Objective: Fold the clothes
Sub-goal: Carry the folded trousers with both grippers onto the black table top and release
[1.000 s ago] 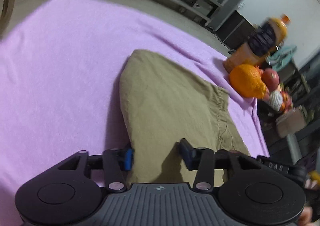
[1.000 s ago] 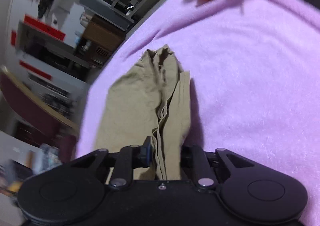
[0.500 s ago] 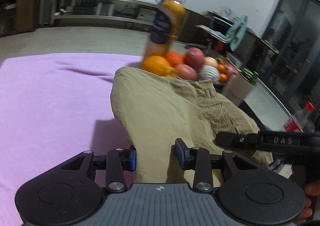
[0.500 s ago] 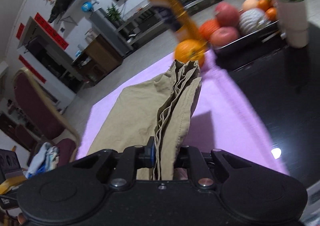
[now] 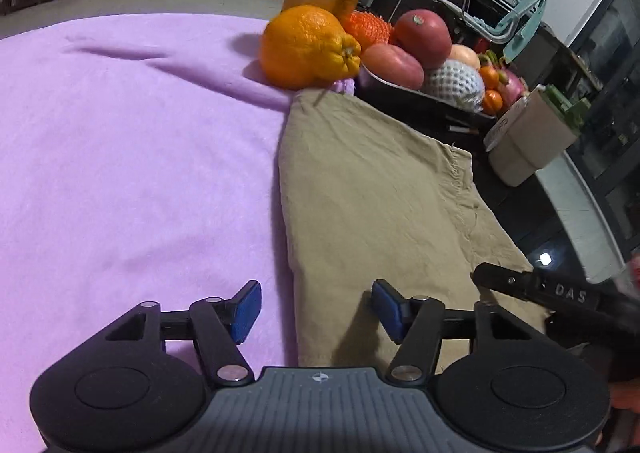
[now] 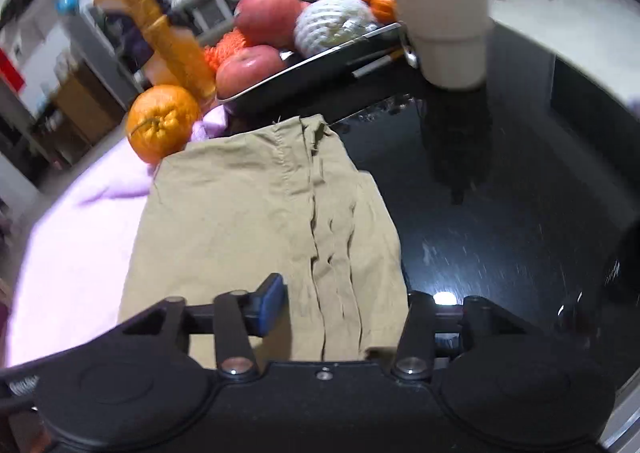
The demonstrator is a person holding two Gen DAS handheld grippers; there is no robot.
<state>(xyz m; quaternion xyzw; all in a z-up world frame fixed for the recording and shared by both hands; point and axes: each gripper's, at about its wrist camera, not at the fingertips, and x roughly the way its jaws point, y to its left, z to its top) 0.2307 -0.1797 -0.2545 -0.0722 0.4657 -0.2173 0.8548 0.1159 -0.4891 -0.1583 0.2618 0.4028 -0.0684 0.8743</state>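
A: Our left gripper (image 5: 316, 307) and right gripper (image 6: 344, 305) both gape wide over the folded khaki cotton garment (image 6: 256, 221), gripping nothing.

B: It straddles the lilac fleece blanket (image 5: 132, 157) and glossy black table (image 6: 500, 213). We judge it light and limp; we'd pinch the layered edge.

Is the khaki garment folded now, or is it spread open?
Folded. The khaki garment lies flat as a compact rectangle, with several stacked layer edges along its right side. Both tongs are open.

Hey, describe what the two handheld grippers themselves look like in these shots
Both the left gripper and the right gripper are black plastic with two round discs, linkage arms on silver pivot pins, and blue pads. The left's centre plate is ribbed grey; white "DAS" lettering marks the right's side.
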